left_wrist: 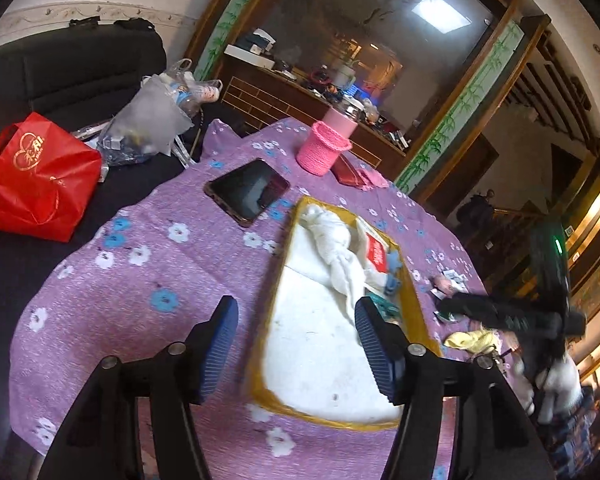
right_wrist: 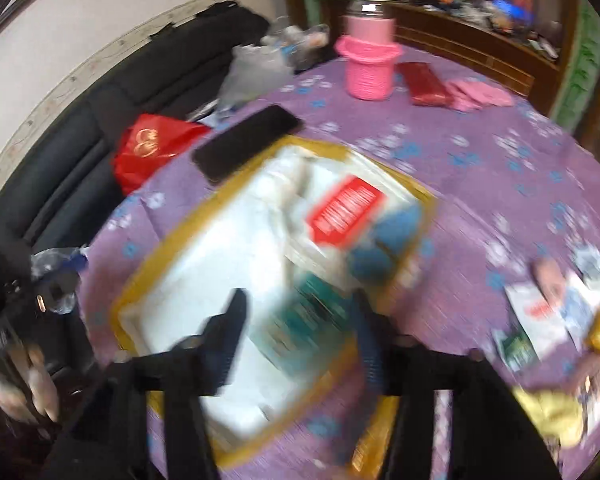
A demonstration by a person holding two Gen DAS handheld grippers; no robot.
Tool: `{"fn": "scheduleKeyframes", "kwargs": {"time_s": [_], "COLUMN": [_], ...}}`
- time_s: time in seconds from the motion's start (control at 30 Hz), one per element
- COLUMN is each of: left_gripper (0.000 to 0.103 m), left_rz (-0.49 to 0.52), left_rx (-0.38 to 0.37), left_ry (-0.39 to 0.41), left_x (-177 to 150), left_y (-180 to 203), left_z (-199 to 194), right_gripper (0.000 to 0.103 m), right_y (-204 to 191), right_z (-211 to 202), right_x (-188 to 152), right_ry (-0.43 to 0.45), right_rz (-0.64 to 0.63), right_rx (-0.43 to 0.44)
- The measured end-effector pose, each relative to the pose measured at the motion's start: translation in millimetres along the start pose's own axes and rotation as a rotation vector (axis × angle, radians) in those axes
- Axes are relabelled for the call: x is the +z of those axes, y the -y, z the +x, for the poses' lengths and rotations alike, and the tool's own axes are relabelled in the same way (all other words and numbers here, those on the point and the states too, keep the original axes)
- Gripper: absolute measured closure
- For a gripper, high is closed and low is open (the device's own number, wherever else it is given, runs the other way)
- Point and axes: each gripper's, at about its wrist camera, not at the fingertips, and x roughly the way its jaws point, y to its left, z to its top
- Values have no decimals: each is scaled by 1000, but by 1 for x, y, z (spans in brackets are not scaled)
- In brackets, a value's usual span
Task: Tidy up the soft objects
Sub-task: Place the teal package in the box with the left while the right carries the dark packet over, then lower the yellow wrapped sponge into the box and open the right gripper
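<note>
I have the left gripper (left_wrist: 296,344) hanging over the near end of the yellow-rimmed tray (left_wrist: 260,360), its fingers (left_wrist: 220,344) spread apart with nothing between them but the tray's white floor below. The tray sits on the bench under a purple flowered cloth (left_wrist: 140,272). At the far end of the tray lies a knotted white cloth (left_wrist: 336,248), and beside it, along the tray's right wall, a red-labelled packet (left_wrist: 376,254) and some blue soft pieces (left_wrist: 394,264). A teal item (left_wrist: 384,306) is tucked in the tray just behind my left gripper's right-hand finger.

Just left of the tray's far corner lies a dark phone (left_wrist: 246,190); beyond the tray stands a pink knitted cup sleeve (left_wrist: 322,148) around a pink flask. Well left of the tray, off the cloth, is a red bag (left_wrist: 40,180).

The right gripper (right_wrist: 300,340) is over the tray too; its view is badly smeared, but I can see its fingers (right_wrist: 232,332) parted and empty, above the teal item. From the left camera, the right gripper's body shows to the right of the tray, above a yellow soft piece (left_wrist: 472,340) and small packets (left_wrist: 452,280) on the cloth.
</note>
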Motion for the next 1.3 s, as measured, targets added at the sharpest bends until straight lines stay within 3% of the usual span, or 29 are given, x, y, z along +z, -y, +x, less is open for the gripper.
{"fn": "scheduleKeyframes", "kwargs": {"time_s": [0.1, 0.17, 0.33, 0.4, 0.43, 0.47, 0.53, 0.63, 0.8, 0.93, 1.07, 1.3], "left_gripper": [38, 38, 38, 38, 38, 38, 38, 38, 38, 38, 38, 38], "left_rz": [-25, -28, 0, 7, 9, 9, 0, -22, -34, -39, -29, -24], "left_rx": [-2, -16, -37, -32, -27, -23, -12, -5, 4, 0, -3, 10], "left_ry": [-13, -32, -53, -46, -38, -31, -16, -9, -22, -22, -12, -11], "left_x": [-1, -4, -11, -11, -10, -10, -9, -7, -10, -11, -10, -8], "left_y": [-8, -7, 7, 10, 9, 8, 4, -3, -10, -12, -12, -21], "left_z": [9, 16, 18, 13, 10, 7, 3, 4, 8, 8, 2, -6], "right_gripper": [39, 39, 39, 49, 63, 66, 67, 67, 67, 67, 67, 67], "right_y": [24, 37, 44, 38, 37, 32, 33, 34, 27, -1, -45, -85], "right_z": [-7, -3, 25, 39, 41, 42, 35, 18, -33, -38, 11, 96], "right_x": [-32, -52, -77, -82, -84, -84, -86, -87, -63, -25, 3, 35], "right_ry": [-11, -43, -114, -126, -126, -103, -93, -50, 74, 86, -37, -159], "right_rz": [47, 87, 137, 114, 108, 88, 110, 124, 139, 101, 65, 55], "right_rx": [-137, -170, -127, -113, -122, -144, -87, -102, -79, 63, 226, 202]}}
